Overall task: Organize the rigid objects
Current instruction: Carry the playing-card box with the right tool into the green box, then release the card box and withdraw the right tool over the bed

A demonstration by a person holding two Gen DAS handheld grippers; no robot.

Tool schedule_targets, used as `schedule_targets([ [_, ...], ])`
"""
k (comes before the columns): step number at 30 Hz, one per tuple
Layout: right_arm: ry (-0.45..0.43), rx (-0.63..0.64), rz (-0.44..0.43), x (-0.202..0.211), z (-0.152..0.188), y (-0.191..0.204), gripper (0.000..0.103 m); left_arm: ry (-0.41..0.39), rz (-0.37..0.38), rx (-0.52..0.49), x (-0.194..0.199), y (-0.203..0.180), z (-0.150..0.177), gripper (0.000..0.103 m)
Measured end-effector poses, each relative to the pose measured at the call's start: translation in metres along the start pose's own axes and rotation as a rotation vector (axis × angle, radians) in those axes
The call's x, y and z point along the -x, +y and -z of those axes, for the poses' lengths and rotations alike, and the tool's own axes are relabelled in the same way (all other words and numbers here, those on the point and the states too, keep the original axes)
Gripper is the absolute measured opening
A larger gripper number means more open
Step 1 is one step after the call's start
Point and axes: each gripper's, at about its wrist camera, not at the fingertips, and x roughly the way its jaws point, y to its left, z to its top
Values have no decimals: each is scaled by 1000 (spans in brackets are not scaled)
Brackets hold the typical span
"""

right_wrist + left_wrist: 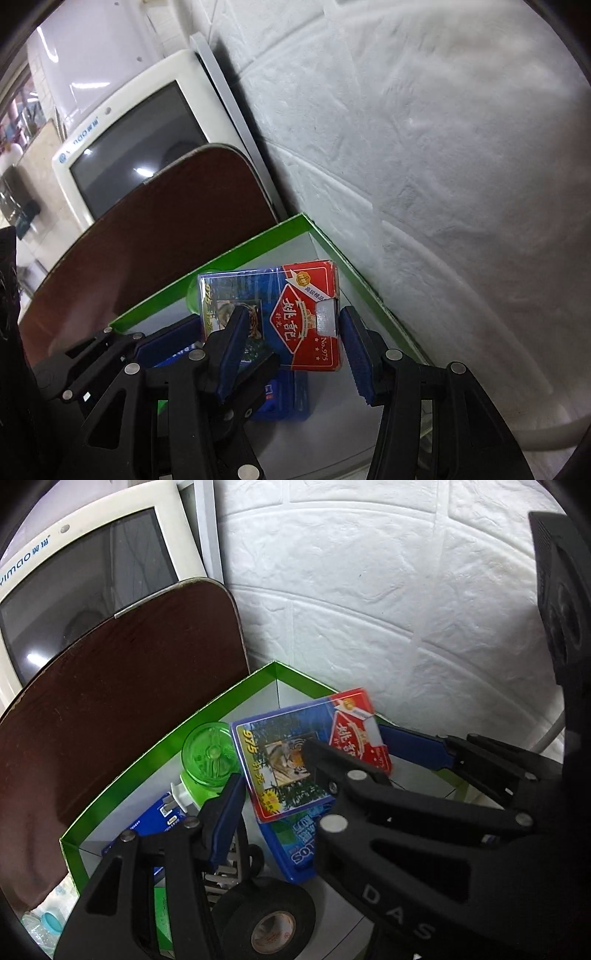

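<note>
Right hand-held gripper (291, 350) and left hand-held gripper (314, 753) both half open, jointly clamping card pack (295, 317) above green box (166, 734). Placing step under way; next: lowering inside, then spreading jaws.

A dark brown wooden board (122, 709) with a rounded corner leans behind the green box, its edge against the white brick-embossed wall (388, 590). Behind the board stands a cream CRT monitor (74, 565) with a dark screen, and a grey panel (229, 122) stands between the monitor and the wall.
</note>
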Motion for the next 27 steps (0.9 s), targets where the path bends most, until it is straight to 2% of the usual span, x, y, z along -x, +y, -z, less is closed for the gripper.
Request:
schedule_targets([
  [6, 9, -7, -5, -4, 1, -1, 54, -3, -44, -24, 10, 2, 4, 53],
  [9, 5, -15, -1, -1, 0, -2, 54, -10, -65, 5, 22, 12, 8, 55],
  [12, -43, -19, 39, 11, 0, 1, 54, -26, -97, 36, 37, 26, 15, 58],
  [16, -44, -34, 23, 24, -1, 7, 54, -56, -152, 70, 68, 50, 32, 59],
  [19, -44, -7, -6, 36, 1, 23, 54, -79, -212, 115, 93, 74, 51, 68],
  [23, -24, 60, -78, 47, 9, 60, 57, -98, -323, 190, 129, 117, 87, 69],
  [27, 44, 157, -174, 44, 27, 111, 58, -108, -437, 290, 166, 167, 132, 71],
])
